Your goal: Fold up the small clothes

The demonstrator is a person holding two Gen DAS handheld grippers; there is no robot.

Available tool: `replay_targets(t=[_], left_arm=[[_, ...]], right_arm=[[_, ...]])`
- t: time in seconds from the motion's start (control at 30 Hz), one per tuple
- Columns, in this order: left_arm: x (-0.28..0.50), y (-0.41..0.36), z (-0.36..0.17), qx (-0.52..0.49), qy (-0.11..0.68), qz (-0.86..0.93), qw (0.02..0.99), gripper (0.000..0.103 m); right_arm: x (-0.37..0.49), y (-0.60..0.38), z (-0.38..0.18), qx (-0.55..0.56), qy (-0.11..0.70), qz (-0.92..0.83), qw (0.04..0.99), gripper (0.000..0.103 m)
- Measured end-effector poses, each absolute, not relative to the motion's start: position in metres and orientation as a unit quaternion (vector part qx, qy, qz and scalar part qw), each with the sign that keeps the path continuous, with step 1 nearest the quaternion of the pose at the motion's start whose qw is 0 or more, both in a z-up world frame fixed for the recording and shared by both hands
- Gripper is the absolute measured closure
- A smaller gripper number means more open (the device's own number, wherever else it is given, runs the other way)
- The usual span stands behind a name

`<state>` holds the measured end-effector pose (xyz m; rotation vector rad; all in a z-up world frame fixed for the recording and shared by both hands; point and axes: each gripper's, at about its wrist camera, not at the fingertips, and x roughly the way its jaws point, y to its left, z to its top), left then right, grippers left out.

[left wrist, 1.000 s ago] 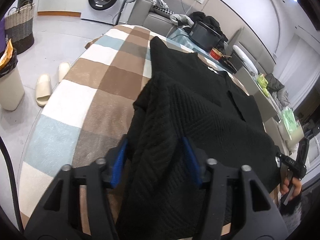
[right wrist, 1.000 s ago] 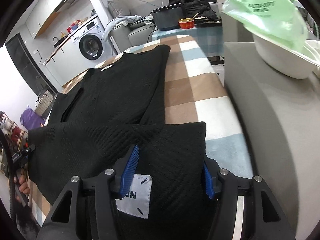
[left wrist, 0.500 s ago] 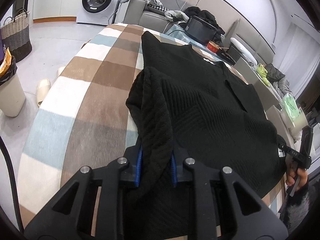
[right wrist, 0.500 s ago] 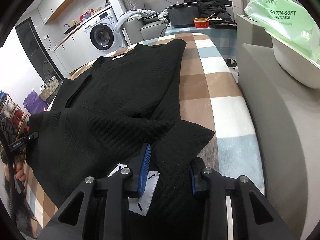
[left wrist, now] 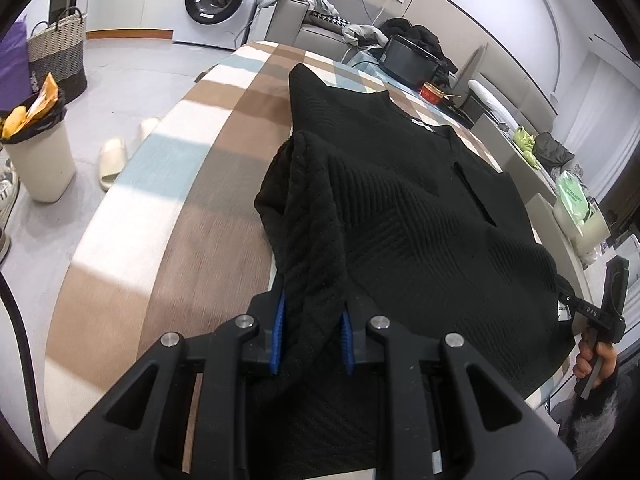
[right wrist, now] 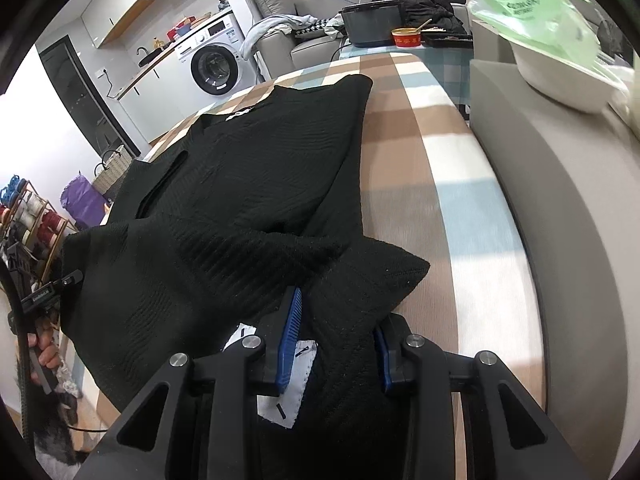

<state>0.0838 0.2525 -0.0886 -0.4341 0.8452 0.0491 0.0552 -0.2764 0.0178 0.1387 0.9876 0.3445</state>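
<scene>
A black ribbed knit garment (left wrist: pixel 420 208) lies spread on a checked brown, white and blue cloth (left wrist: pixel 168 184), its near hem lifted and doubled over. My left gripper (left wrist: pixel 312 330) is shut on the hem's left corner, the knit bunched between the blue pads. In the right wrist view the same garment (right wrist: pixel 248 184) shows, and my right gripper (right wrist: pixel 336 336) is shut on the hem's right corner, where a white label (right wrist: pixel 292 396) sits. Each view catches the other gripper and the hand holding it at the frame's edge.
A grey sofa arm (right wrist: pixel 560 208) runs along the right, carrying a white bowl with a green pack (right wrist: pixel 552 40). Beyond the cloth sit a dark box (left wrist: pixel 408 60) and a red cup (right wrist: pixel 406 37). On the floor at left: bin (left wrist: pixel 40 160), slippers (left wrist: pixel 114 156), basket, washing machine (left wrist: pixel 218 0).
Both grippers closed from open onto the hem corners. They then carried the hem forward, so the fold has advanced over the garment's body.
</scene>
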Motion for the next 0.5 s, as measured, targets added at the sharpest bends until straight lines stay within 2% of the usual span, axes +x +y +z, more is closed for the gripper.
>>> replay_targets(t=[0.03,0.13,0.5], left_arm=[[0.077,0.252,-0.088,-0.211,0.408,0.027,0.888,0.083],[0.060,0.256,-0.086,-0.229,0.404,0.044,0.884,0.078],[0.031,0.251,-0.063,-0.242,0.394,0.033,0.886,0.077]], right_arm=[[0.051,-0.277,0.018,0.065,0.472,0.164,0.864,0.070],[0.049,-0.283,0.019,0.069,0.479,0.156,0.861,0.060],[0.003,-0.330,0.038,0.137,0.473,0.174,0.853,0.059]])
